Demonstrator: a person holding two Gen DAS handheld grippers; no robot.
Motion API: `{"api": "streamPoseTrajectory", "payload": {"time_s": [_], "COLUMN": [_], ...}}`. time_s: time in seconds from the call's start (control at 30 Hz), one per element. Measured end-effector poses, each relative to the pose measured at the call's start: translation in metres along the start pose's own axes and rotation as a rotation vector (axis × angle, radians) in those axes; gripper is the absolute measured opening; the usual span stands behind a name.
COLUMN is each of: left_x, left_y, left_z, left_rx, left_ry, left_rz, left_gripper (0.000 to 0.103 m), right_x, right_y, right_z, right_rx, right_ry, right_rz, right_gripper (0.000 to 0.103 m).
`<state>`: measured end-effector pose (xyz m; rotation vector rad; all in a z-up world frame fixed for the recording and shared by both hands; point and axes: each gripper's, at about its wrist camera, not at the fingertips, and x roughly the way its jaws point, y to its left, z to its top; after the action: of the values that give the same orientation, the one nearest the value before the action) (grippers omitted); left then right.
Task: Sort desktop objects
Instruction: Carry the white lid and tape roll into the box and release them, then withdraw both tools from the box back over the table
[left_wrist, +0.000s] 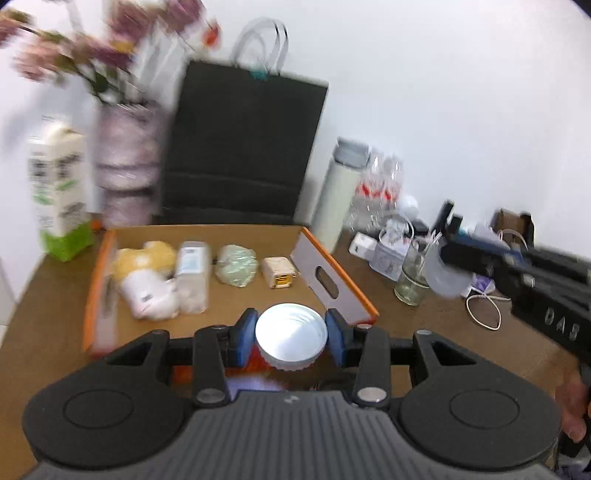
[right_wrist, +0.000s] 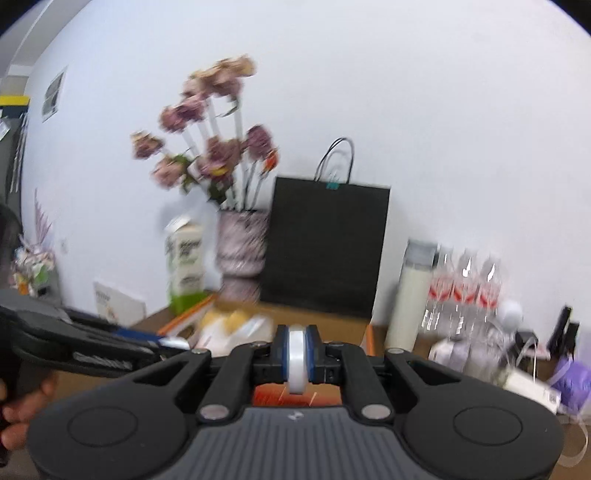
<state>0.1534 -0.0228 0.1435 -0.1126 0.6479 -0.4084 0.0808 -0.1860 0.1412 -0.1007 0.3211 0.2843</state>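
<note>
Two grippers: each one carries something, both raised above the desk.
Left gripper (left_wrist: 291, 339): clenched on a white jar (left_wrist: 291, 341), its open mouth facing up between the pads.
Right gripper (right_wrist: 297, 356): pinched nearly shut on a thin white lid (right_wrist: 297, 360), held edge-on between the pads.
Step in hand: probably fitting lid to jar; level the lid over the mouth ahead of the left jaws, then turn gently.
Tray (left_wrist: 317, 273): ahead of the left jaws, holding about five small items.
Bottles (right_wrist: 465, 295): three clear ones, far right of the right jaws.
</note>
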Motion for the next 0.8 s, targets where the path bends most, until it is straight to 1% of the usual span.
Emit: {"api": "streamPoseTrajectory", "payload": {"time_s": [0.07,0.13,0.17,0.23,0.27,0.3,0.4,0.47,0.5,0.53,0.57,0.63,0.67,0.73,0.8], "left_x": [0.044,0.087,0.114,0.151,0.169,0.182,0.207,0.214,0.216,0.218,0.218,0.212,0.208,0.198,0.186], "left_y": [-0.002,0.003,0.007,0.019,0.025,0.031,0.041,0.045,0.046,0.046,0.047,0.048,0.048,0.050,0.054], "left_z": [0.025,0.036,0.040,0.037,0.036,0.034,0.034,0.036,0.039,0.041,0.043,0.049,0.051,0.058,0.064], "left_rx": [0.051,0.075,0.084,0.034,0.012,-0.009,-0.037,-0.064,-0.065,-0.067,-0.076,-0.089,-0.089,-0.093,-0.103], "left_ry": [0.067,0.121,0.171,0.222,0.264,0.288,0.304,0.287,0.285,0.293,0.293,0.274,0.258,0.232,0.213], "left_rz": [0.039,0.105,0.111,0.148,0.152,0.144,0.143,0.172,0.169,0.148,0.126,0.103,0.098,0.105,0.121], "left_gripper": [0.040,0.040,0.040,0.040,0.040,0.040,0.041,0.042,0.043,0.044,0.047,0.051,0.053,0.053,0.055], "right_x": [0.045,0.099,0.127,0.179,0.205,0.223,0.275,0.292,0.300,0.305,0.311,0.313,0.314,0.310,0.298], "right_y": [-0.012,-0.021,-0.025,-0.035,-0.042,-0.046,-0.059,-0.063,-0.064,-0.066,-0.069,-0.071,-0.073,-0.074,-0.072], "right_z": [0.020,0.030,0.030,0.023,0.018,0.012,-0.007,-0.017,-0.020,-0.023,-0.026,-0.028,-0.027,-0.024,-0.017], "right_rx": [0.014,0.037,0.045,0.072,0.080,0.081,0.073,0.069,0.076,0.092,0.111,0.131,0.135,0.131,0.112], "right_ry": [0.059,0.148,0.192,0.274,0.312,0.342,0.441,0.466,0.470,0.471,0.475,0.468,0.461,0.447,0.421], "right_rz": [-0.006,-0.018,-0.027,-0.046,-0.049,-0.054,-0.077,-0.092,-0.097,-0.092,-0.085,-0.087,-0.083,-0.084,-0.092], "right_gripper": [0.008,0.008,0.008,0.008,0.008,0.008,0.008,0.009,0.009,0.010,0.012,0.012,0.014,0.015,0.016]}}
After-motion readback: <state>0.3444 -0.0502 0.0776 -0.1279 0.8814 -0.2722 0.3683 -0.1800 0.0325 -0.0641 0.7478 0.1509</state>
